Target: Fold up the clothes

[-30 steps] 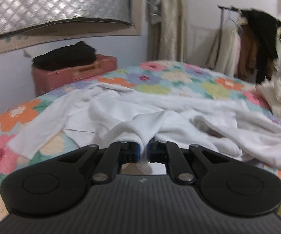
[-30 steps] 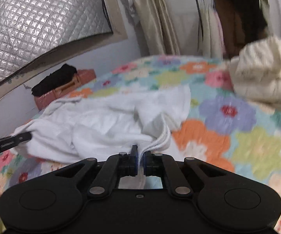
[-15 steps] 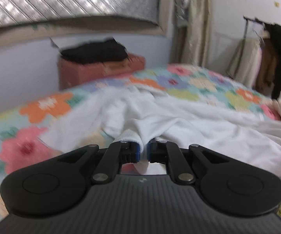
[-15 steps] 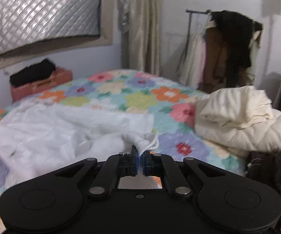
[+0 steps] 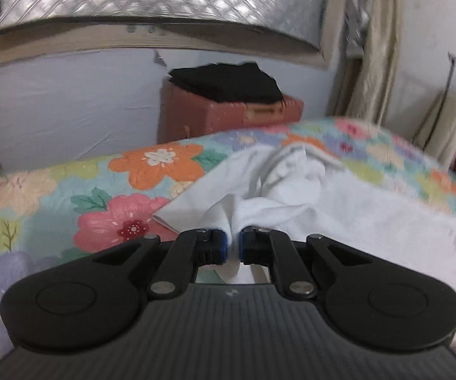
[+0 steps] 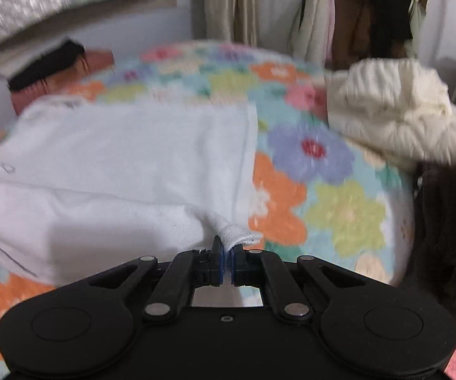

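A white garment [image 5: 338, 209] lies on a bed with a flowered cover [image 5: 152, 164]. My left gripper [image 5: 233, 247] is shut on a bunched fold of it, near the garment's left edge. In the right wrist view the same white garment [image 6: 117, 158] is spread flatter across the bed, its hem running down to my right gripper [image 6: 227, 261], which is shut on a corner of the fabric. Both grippers hold the cloth low over the cover.
A pink case [image 5: 228, 117] with black folded cloth [image 5: 228, 82] on top stands by the wall beyond the bed. A cream padded jacket [image 6: 395, 110] lies on the bed's right side, dark clothes [image 6: 443, 215] beside it. A clothes rack [image 6: 370, 9] stands behind.
Both grippers have pulled the garment apart and it lies flatter and more spread. The left view has swung left toward the pink case; the right view has dropped lower over the bed.
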`<action>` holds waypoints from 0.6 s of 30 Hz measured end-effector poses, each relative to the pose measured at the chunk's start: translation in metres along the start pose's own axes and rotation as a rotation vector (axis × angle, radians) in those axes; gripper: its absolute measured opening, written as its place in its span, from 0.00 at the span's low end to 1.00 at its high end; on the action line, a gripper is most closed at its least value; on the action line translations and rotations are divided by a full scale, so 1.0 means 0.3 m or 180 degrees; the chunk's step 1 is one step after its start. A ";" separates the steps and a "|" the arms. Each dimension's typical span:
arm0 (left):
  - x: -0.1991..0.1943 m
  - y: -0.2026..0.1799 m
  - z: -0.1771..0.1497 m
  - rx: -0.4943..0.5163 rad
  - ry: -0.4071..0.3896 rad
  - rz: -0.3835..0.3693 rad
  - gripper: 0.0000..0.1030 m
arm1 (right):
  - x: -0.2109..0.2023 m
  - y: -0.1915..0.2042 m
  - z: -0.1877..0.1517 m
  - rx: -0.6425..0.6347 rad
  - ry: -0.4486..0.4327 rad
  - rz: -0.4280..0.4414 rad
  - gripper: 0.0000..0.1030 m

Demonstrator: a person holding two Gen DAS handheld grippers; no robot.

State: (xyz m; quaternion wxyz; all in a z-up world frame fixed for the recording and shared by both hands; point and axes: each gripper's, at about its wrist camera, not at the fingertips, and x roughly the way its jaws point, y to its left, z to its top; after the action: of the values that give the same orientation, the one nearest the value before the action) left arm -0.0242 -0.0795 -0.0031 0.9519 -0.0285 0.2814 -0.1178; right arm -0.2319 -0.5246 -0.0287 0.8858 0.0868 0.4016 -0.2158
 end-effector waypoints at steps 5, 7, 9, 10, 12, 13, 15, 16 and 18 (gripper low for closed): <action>-0.017 -0.009 0.000 0.0012 0.0031 0.0015 0.07 | -0.075 0.018 0.030 -0.0100 -0.0247 -0.0031 0.04; -0.020 0.013 -0.001 -0.0091 0.0070 -0.0022 0.07 | -0.129 0.028 0.058 -0.0161 -0.0416 -0.0087 0.04; -0.019 0.037 -0.004 -0.0198 0.0120 -0.0064 0.07 | -0.182 0.033 0.088 -0.0243 -0.0646 -0.0178 0.04; -0.013 0.040 -0.006 -0.0215 0.0147 -0.0081 0.07 | -0.196 0.037 0.100 -0.0311 -0.0747 -0.0254 0.04; 0.007 0.038 -0.011 -0.0203 0.0201 -0.0136 0.07 | -0.198 0.048 0.115 -0.0492 -0.0902 -0.0458 0.04; 0.015 0.029 -0.015 -0.0176 0.0229 -0.0183 0.07 | -0.199 0.054 0.122 -0.0583 -0.0979 -0.0560 0.04; 0.042 0.006 -0.031 -0.0166 0.0329 -0.0341 0.07 | -0.185 0.057 0.135 -0.0727 -0.1075 -0.0762 0.04; 0.061 0.003 -0.044 -0.0273 0.0401 -0.0496 0.07 | -0.152 0.043 0.137 -0.0714 -0.1018 -0.0837 0.04; 0.108 -0.008 -0.072 -0.0428 0.0616 -0.0795 0.08 | -0.077 0.002 0.141 -0.0623 -0.0867 -0.0934 0.04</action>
State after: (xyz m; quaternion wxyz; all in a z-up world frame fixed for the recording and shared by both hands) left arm -0.0101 -0.0895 -0.0382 0.8943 -0.1154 0.3733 -0.2182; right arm -0.2166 -0.5306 0.0166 0.8951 -0.0888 0.3057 -0.3121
